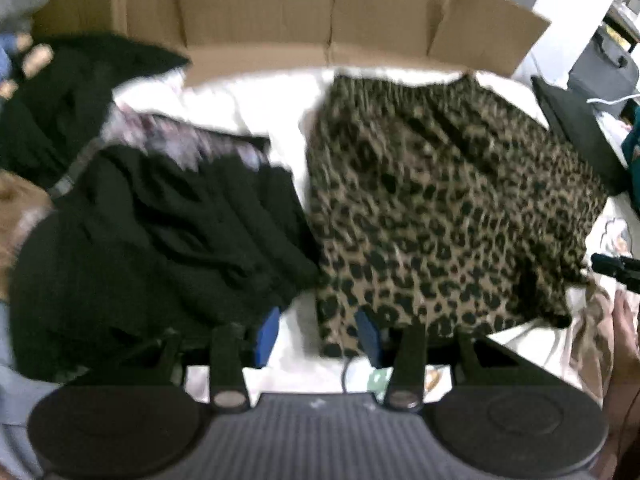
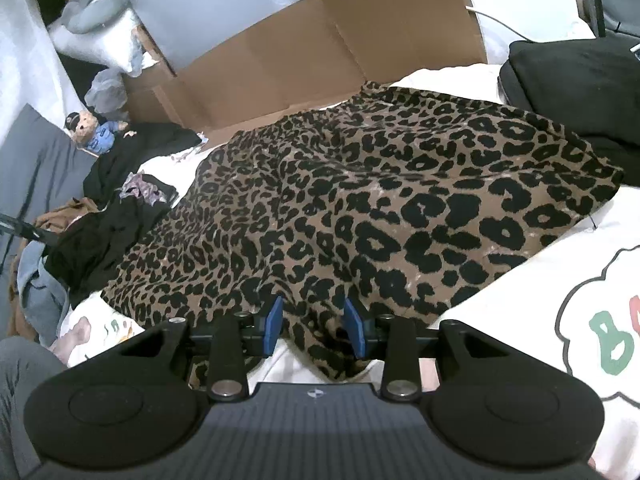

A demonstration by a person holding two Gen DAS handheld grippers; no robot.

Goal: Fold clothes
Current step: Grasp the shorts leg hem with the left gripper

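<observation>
A leopard-print garment (image 2: 360, 208) lies spread on the white bed sheet (image 2: 516, 292). In the left wrist view the leopard-print garment (image 1: 440, 208) fills the right half. My right gripper (image 2: 314, 326) stands open at its near edge, and a hump of the cloth lies loosely between the blue pads (image 2: 274, 324). My left gripper (image 1: 318, 336) hovers open above the garment's near left corner; one pad is over the bare sheet (image 1: 296, 332), the other over the print. This view is blurred.
A pile of black clothes (image 1: 168, 232) lies left of the leopard garment, with a patterned piece (image 1: 180, 140) behind it. Flattened cardboard (image 2: 320, 48) stands at the back. A black cushion (image 2: 576, 80) sits at the right, and a soft toy (image 2: 94, 130) at the far left.
</observation>
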